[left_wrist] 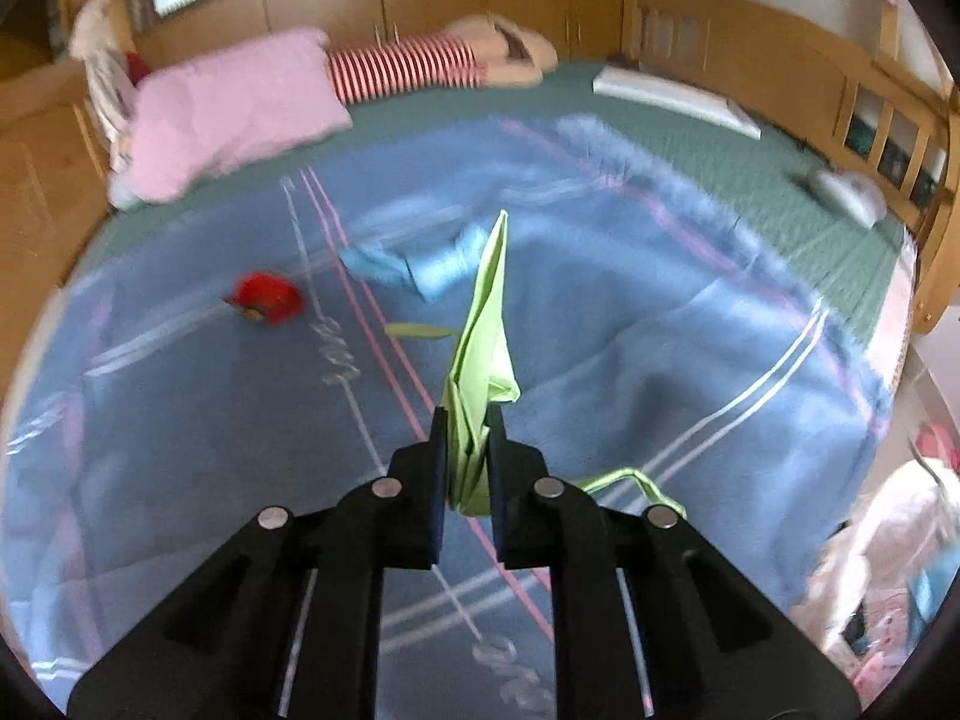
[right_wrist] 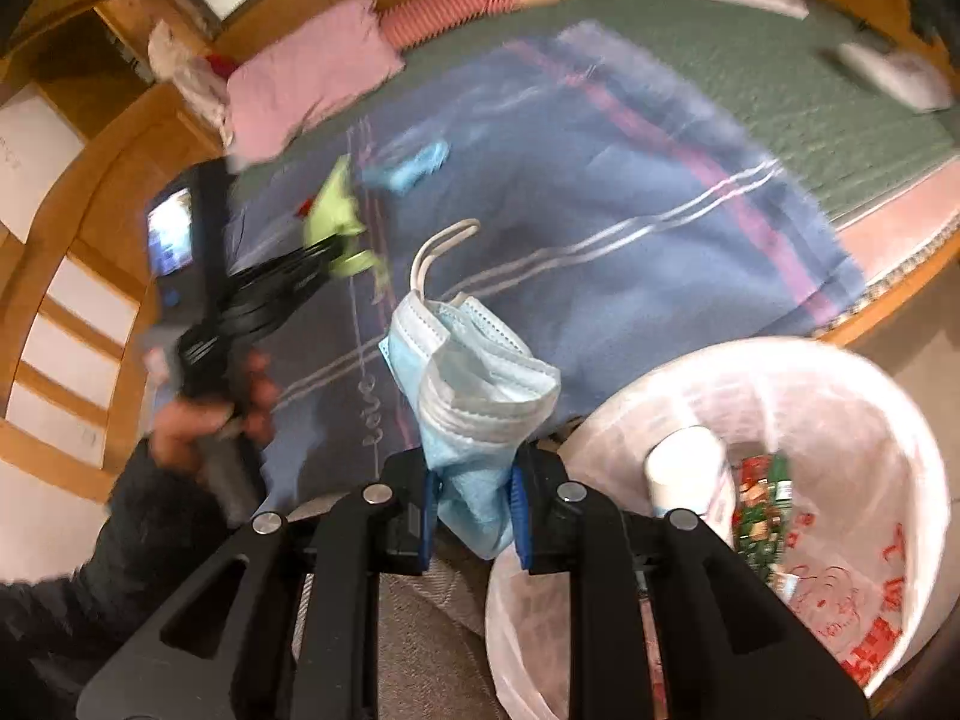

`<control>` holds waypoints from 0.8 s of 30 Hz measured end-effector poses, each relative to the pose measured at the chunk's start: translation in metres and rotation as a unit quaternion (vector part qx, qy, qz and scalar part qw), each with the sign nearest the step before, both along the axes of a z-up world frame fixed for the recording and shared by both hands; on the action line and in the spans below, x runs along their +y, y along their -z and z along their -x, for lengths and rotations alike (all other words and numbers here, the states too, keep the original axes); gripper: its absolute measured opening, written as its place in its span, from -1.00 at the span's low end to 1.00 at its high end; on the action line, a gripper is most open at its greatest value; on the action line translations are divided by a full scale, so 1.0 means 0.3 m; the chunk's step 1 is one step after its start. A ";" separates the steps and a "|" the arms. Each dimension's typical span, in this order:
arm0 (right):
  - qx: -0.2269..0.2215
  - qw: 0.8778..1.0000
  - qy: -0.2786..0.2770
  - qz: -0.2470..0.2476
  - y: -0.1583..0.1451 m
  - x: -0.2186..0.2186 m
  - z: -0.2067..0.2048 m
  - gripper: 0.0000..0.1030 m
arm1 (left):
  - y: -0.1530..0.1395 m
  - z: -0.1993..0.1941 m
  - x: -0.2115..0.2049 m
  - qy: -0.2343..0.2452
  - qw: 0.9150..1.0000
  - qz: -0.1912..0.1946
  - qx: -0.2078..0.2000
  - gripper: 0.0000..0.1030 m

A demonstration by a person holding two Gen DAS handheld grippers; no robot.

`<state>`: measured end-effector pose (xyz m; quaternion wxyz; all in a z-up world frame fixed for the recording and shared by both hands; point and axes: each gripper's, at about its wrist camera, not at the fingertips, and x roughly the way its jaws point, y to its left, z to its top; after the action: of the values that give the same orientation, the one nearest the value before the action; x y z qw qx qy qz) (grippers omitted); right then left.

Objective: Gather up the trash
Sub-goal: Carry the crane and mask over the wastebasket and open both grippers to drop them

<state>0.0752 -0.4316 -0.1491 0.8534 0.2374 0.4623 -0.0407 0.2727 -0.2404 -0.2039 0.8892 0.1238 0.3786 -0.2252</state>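
I am holding two pieces of trash at once. The right gripper (right_wrist: 471, 480) is clamping a crumpled blue-and-white face mask (right_wrist: 474, 384) by its lower end, jaws narrowed onto the fabric; the mask is standing up and forward along the fingers, ear loops (right_wrist: 441, 249) trailing off its far end. The left gripper (left_wrist: 467, 450) is pinching a green face mask (left_wrist: 480, 360), folded long and thin, its long axis running straight out ahead of the jaws, with one green loop (left_wrist: 636, 480) drooping to the right of the fingers. The relation that matters: in the right wrist view the trash bin (right_wrist: 888, 396), lined with a white plastic bag, is sitting down and to the right of the right gripper, its rim close by the right finger, while the mask is hanging over the blue blanket (right_wrist: 600, 180) just left of that rim. So I am judging the right gripper to be the nearer one; a short shift right over the opening should suit the drop. In that same view the left gripper (right_wrist: 336, 255) is sitting far to the left over the bed, well apart from the bin, so it would have to cross farther. Remaining on the blanket: a red item (left_wrist: 267, 298) and a pale blue piece (left_wrist: 420, 264), both ahead-left of the left gripper; blur is hiding what they are.
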 end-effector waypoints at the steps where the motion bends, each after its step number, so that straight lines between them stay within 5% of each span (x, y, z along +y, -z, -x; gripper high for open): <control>1: -0.011 1.000 0.012 0.016 -0.021 0.002 0.021 -0.59 | -0.052 0.048 0.008 -0.004 1.000 -0.001 -0.014 -0.75; 6: -0.078 0.991 0.072 0.082 -0.138 0.031 0.172 -0.59 | -0.255 0.266 0.035 -0.005 0.998 0.021 -0.065 -0.74; 13: -0.153 0.958 0.149 0.192 -0.280 0.090 0.421 -0.59 | -0.436 0.627 0.002 0.041 0.993 0.065 -0.093 -0.73; 24: -0.150 0.928 0.254 0.225 -0.241 0.011 0.668 -0.59 | -0.430 1.029 -0.113 0.118 0.981 0.074 -0.132 -0.71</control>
<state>-0.1251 -0.4283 -0.0767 0.9050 0.1517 0.2315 -0.3231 -0.0359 -0.2744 -0.0749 0.9050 0.1301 0.2232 -0.3380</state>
